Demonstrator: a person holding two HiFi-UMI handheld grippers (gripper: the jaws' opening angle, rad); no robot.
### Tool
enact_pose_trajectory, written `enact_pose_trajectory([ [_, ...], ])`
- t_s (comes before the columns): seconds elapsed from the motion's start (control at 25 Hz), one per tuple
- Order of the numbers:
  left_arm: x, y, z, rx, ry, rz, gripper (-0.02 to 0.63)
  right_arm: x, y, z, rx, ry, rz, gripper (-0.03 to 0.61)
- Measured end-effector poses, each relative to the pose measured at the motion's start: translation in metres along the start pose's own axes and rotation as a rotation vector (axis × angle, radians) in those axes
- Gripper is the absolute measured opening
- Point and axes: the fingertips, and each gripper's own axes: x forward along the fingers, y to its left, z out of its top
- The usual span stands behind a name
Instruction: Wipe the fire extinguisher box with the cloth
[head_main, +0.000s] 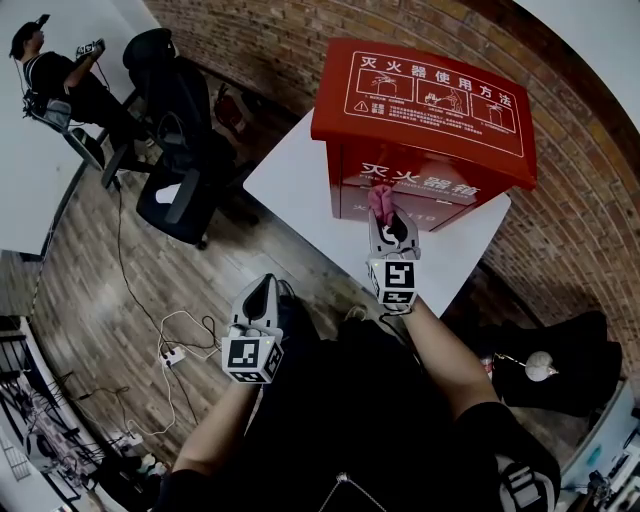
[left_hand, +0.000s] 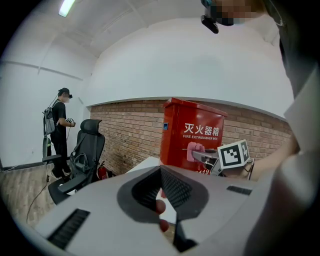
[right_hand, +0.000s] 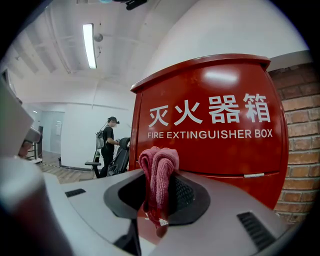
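One cloth (right_hand: 159, 167) pinched in right gripper (right_hand: 159, 176) fingers, fire extinguisher box (right_hand: 210, 100) at twelve o'clock, pressed wiping stroke seems due; left gripper (left_hand: 161, 172) closed, empty.

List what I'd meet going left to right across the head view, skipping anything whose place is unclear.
person → black office chair → left gripper → right gripper, shut on the pink cloth → white round object. The red fire extinguisher box and white table overlap these, so I left them out.
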Motion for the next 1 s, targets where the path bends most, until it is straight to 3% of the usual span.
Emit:
enact_pose_trajectory([
  [0.56,-0.006,0.009,0.000,0.001,0.004,0.012,0.028,0.007,0.011,0.002,0.011,-0.012,-0.001,0.106],
  [1.0,-0.007,0.020,0.001,0.003,0.012,0.029,0.028,0.031,0.059,0.015,-0.009,-0.038,0.102,0.106],
])
